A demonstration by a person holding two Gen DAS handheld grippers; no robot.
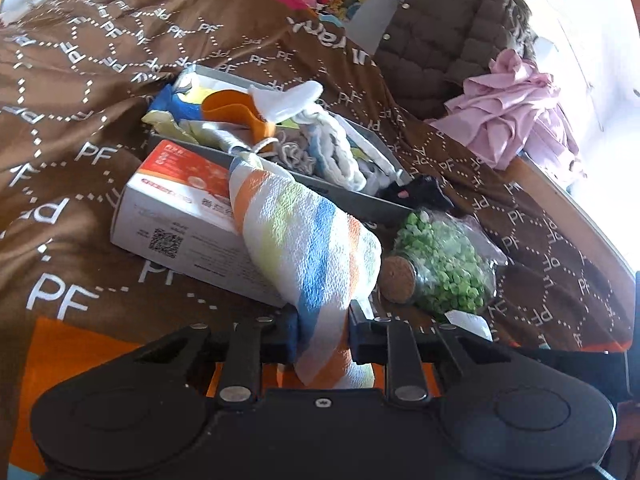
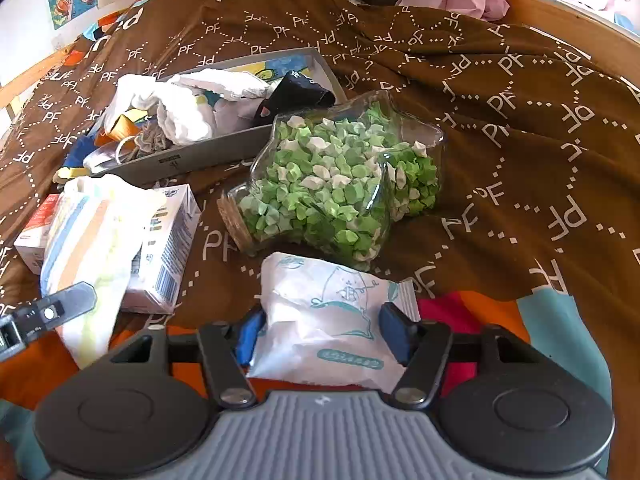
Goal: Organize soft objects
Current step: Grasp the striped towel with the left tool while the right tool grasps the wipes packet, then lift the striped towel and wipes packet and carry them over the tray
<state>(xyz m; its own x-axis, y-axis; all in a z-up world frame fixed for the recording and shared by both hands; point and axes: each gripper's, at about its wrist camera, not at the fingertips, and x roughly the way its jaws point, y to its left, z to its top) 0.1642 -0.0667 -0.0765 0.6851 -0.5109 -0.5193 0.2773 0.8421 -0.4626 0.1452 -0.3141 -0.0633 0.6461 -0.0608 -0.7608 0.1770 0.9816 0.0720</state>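
Left gripper (image 1: 322, 340) is clamped on the striped towel (image 1: 308, 240), just in front of the grey tray (image 1: 340, 192), probably headed there. Right gripper (image 2: 322, 334) straddles the white packet (image 2: 324, 320), pads not clearly pressing yet.

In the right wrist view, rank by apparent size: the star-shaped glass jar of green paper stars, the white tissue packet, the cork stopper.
1. Star-shaped glass jar of green paper stars, largest.
2. White tissue packet; it lies nearest the camera, so it may look bigger than it is.
3. Cork stopper, clearly smallest.
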